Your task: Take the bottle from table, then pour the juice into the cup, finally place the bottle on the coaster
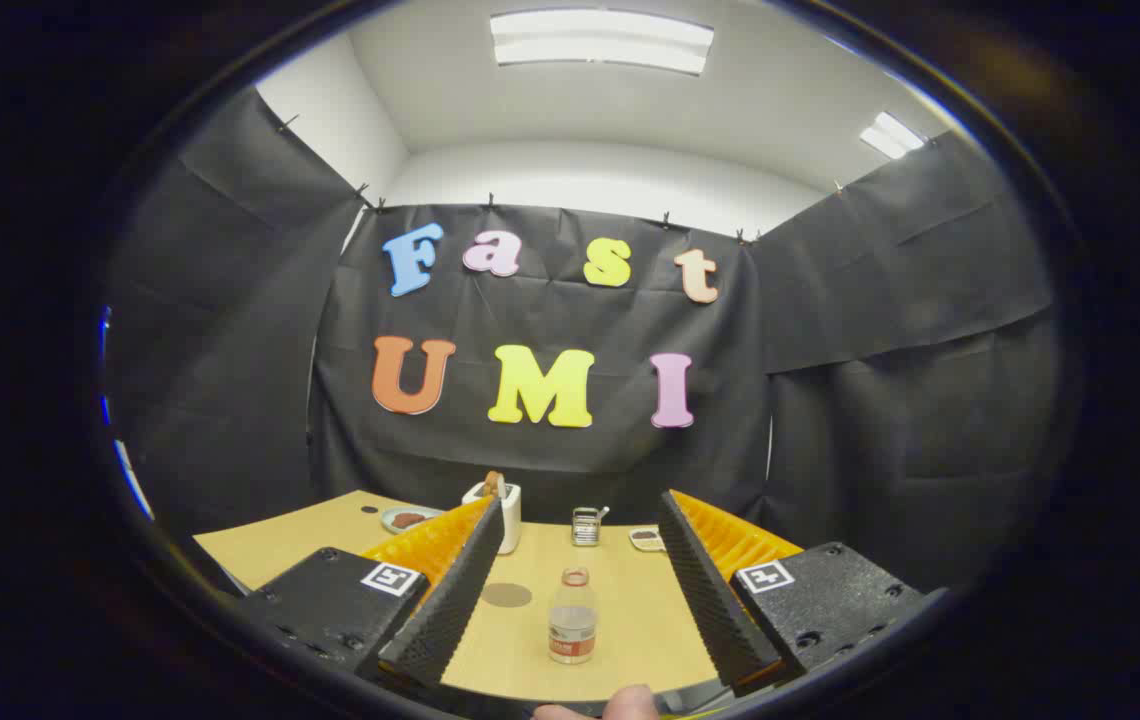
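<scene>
- Your gripper (580, 560) is held above the near part of the table (280, 545), its two fingers (450, 590) spread wide apart with nothing between the pads.
- The bottle (572, 617) stands upright on the table in the gap between your fingers, touching neither one. It is a small clear bottle with a label band round its lower half and an open neck at the top.
- Just left of the bottle, and a little farther back, a dark round coaster (507, 595) lies flat on the wood, partly tucked behind your left finger.
- Farther off, near the far edge of the table, a white cup (508, 515) stands just beyond the tip of your left finger; something brownish shows above its rim, but you cannot tell what it is.
- To the right of the cup, well apart from it, sits a small metal holder (586, 526) with a handle sticking out of it.
- A small plate (404, 519) with something dark on it lies at the far left, and a second small dish (646, 539) lies at the far side close to your right finger.
- A fingertip (630, 703) of your hand shows at the nearest point, below the bottle.
</scene>
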